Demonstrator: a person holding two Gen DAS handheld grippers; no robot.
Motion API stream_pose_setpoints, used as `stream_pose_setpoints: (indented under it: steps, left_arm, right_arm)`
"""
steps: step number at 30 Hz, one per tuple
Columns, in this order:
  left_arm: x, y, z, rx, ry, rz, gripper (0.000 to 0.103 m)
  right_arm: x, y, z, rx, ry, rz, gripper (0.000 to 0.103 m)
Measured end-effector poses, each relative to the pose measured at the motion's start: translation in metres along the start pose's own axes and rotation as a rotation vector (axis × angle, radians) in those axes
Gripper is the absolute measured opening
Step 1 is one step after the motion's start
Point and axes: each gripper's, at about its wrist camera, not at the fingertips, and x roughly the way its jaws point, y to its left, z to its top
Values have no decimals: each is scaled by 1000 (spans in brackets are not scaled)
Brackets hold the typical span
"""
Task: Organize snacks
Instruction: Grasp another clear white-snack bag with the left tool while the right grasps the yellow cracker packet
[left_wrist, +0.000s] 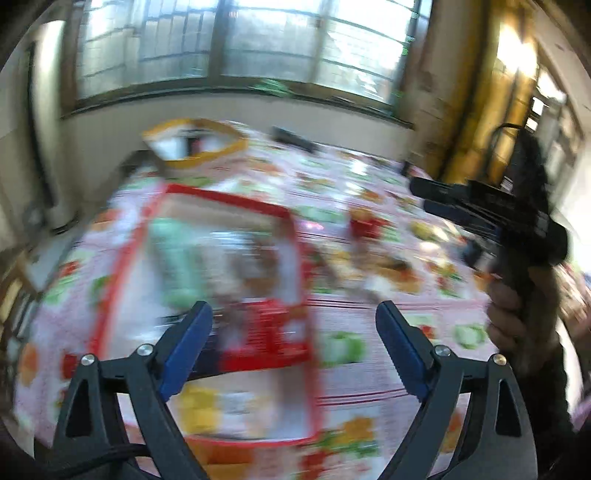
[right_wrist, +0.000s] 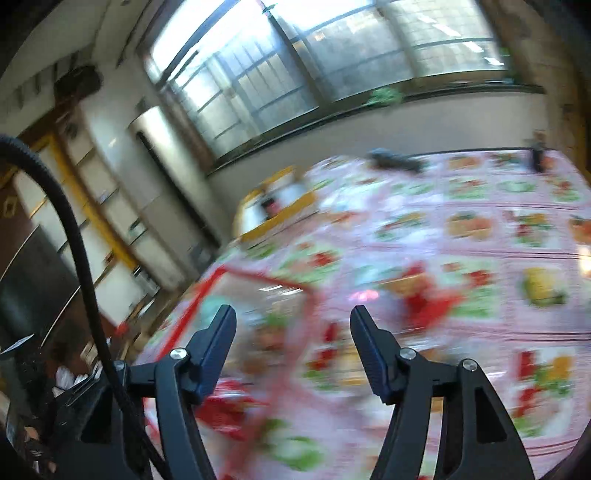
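Two grippers hang over a counter (left_wrist: 388, 206) covered in a pink, fruit-printed cloth, and both views are heavily smeared by motion, so fine detail is lost.

Farthest left in the left wrist view sits a clear bin with a red rim (left_wrist: 229, 199), and past its far corner a second bin with a yellow rim (left_wrist: 207, 157). The red-rimmed bin holds the snacks: a pale green packet (left_wrist: 177, 258) toward its left wall, something brownish in the middle that I cannot identify, and a red packet (left_wrist: 269, 336) at the near side, just ahead of the left gripper (left_wrist: 293, 314). That gripper's jaws stand wide apart with nothing between them.

The red packet looks like a light, flat foil or film pack, probably crinkly, slippery and easy to crush; I would pinch it at a sealed edge or across its thin side, gently. Its long axis seems to run left to right across the view, but the blur makes its facing uncertain. The green packet appears to stand or lie lengthwise, away from the camera.

Farther right, the right gripper (left_wrist: 436, 201) shows in the left view, held in the person's hand (left_wrist: 517, 314) above the bare cloth, well apart from the bin. In its own view the right gripper (right_wrist: 293, 321) also has its jaws spread and empty, aimed at the red rim's (right_wrist: 258, 275) right-hand corner.
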Motion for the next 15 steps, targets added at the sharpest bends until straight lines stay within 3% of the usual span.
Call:
stream_pose_setpoints:
  steps: [5,9,11,15]
  left_arm:
    - [51,-55,9,84,77,-119,90]
    - [101,-89,15,184,164,-110,90]
    - [129,-103,16,229,212,-84,89]
    - [161,-115,16,269,267,-35,76]
  right_arm:
    - [-11,-95,7,173,-22,-83,64]
    - [-8,-132,-4,275,-44,-107,63]
    - [-8,-139,-8,291,-33,-159,64]
    - [-15,-145,-9,309,-21,-199,64]
